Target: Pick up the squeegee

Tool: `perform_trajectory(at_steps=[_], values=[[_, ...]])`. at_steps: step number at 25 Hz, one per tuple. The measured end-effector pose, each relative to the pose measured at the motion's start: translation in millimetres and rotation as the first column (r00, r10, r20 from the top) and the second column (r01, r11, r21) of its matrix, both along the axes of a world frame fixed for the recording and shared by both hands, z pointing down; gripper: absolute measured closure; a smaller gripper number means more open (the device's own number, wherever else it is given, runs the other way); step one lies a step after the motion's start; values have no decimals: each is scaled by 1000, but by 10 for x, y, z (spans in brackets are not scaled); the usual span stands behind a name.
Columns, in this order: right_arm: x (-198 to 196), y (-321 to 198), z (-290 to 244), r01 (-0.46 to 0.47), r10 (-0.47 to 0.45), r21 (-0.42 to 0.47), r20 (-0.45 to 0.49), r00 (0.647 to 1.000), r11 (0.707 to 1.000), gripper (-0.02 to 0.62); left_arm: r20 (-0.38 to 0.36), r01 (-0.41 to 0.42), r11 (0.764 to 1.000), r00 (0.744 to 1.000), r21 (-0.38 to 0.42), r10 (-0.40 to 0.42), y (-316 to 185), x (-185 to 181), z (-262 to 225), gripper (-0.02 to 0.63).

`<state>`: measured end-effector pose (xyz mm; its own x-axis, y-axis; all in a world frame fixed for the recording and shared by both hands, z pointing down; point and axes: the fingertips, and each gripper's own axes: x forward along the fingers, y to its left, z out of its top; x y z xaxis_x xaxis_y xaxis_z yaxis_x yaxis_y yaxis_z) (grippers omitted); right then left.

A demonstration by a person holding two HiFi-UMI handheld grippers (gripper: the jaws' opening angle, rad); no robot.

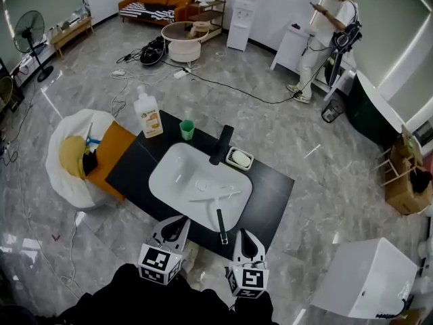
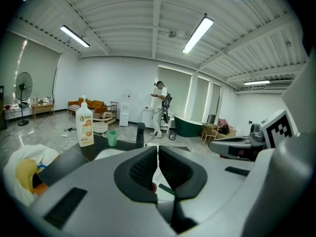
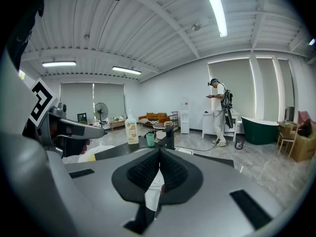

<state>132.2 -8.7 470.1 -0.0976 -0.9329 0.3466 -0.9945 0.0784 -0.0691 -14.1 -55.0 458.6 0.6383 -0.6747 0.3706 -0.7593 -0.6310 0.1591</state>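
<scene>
Squeegee (image 1: 220, 222) just beside right claw (image 1: 245, 235)

Right tool (image 3: 159, 152) jaws together, nothing between; bottle (image 3: 131, 131), green cup (image 3: 150, 139), faucet (image 3: 170, 137) ahead

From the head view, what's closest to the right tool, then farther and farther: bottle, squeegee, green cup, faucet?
1. The squeegee, in the sink, just left of the right tool.
2. The faucet, behind the sink.
3. The green cup, back left.
4. The bottle, farther left still.
</scene>
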Motion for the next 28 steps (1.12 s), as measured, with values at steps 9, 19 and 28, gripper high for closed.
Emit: perform_trajectory(at_steps=[9,19,28], values=[[10,-334,345,-6,6,-72,0,1000,997,580,12,4,998,1000,-65,-3,-337,-39,319,575],[-76,-705,817,-2,4,-169,12,1000,986,580,31,-2,989,999,-148,7,-698,-98,782,575],[-108,-838,1294,-1,2,-254,4,1000,967,580,41,-2,976,999,-216,11,-856,-151,1178,575]])
